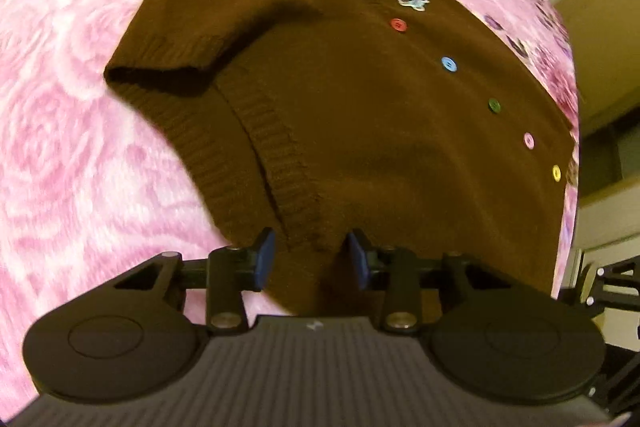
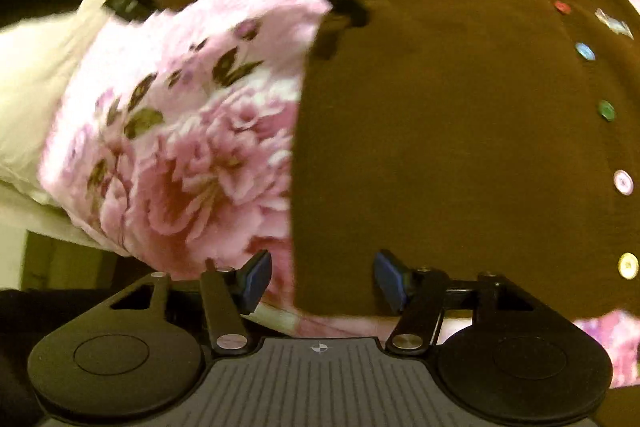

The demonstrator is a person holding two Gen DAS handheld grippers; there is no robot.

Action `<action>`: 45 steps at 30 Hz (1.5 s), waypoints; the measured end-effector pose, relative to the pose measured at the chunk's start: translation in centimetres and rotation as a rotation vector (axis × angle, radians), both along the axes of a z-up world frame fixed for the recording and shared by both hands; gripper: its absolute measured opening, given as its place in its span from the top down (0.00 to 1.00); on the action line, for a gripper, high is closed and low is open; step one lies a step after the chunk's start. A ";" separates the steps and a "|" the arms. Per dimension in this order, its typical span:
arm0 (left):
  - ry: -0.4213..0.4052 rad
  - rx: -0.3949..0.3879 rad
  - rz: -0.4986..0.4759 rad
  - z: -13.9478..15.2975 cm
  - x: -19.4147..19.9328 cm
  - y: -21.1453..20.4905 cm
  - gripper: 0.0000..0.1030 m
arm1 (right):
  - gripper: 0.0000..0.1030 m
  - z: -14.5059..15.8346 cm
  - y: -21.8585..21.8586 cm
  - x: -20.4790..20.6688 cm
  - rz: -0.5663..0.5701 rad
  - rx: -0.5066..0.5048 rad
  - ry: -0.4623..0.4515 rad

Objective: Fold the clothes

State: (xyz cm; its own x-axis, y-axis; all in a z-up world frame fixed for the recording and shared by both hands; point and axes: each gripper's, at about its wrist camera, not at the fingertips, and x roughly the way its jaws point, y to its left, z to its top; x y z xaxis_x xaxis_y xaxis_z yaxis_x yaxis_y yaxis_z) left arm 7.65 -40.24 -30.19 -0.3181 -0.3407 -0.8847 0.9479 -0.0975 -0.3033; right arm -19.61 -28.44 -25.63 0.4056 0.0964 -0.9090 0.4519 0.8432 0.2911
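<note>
A dark brown knitted cardigan with coloured buttons [image 1: 360, 99] lies flat on the pink rose-patterned blanket [image 1: 60, 131], collar toward 12 o'clock, hem toward 6. Left gripper [image 1: 310, 257] jaws stand apart astride the hem; right gripper [image 2: 320, 281] jaws apart at the hem's corner.

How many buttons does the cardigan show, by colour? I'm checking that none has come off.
On the brown cardigan, left wrist view:
Red button: 1
Blue button: 1
Green button: 1
Pink button: 1
Yellow button: 1
Total: 5
</note>
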 end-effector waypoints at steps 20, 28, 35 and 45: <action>0.076 0.005 0.141 2.2 8.6 9.3 1.00 | 0.92 0.9 6.8 9.5 0.086 -0.040 0.043; 0.055 0.012 0.240 2.7 10.5 10.5 0.97 | 0.31 1.1 3.6 9.4 -0.003 0.044 0.031; 0.038 -0.055 0.204 5.4 8.1 5.9 0.80 | 0.31 4.5 -3.8 4.6 -0.246 0.040 0.049; -0.028 -0.095 0.129 5.8 1.0 -6.0 0.64 | 0.31 4.9 -21.1 -5.3 -0.516 -0.014 0.053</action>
State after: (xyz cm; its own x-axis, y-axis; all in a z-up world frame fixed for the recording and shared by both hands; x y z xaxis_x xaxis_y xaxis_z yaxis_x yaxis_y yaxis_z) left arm 8.68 -46.28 -24.38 -0.2422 -0.4599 -0.8543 0.9623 -0.0016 -0.2720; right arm -24.86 -49.56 -20.70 0.3506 -0.1166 -0.9292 0.8238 0.5103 0.2468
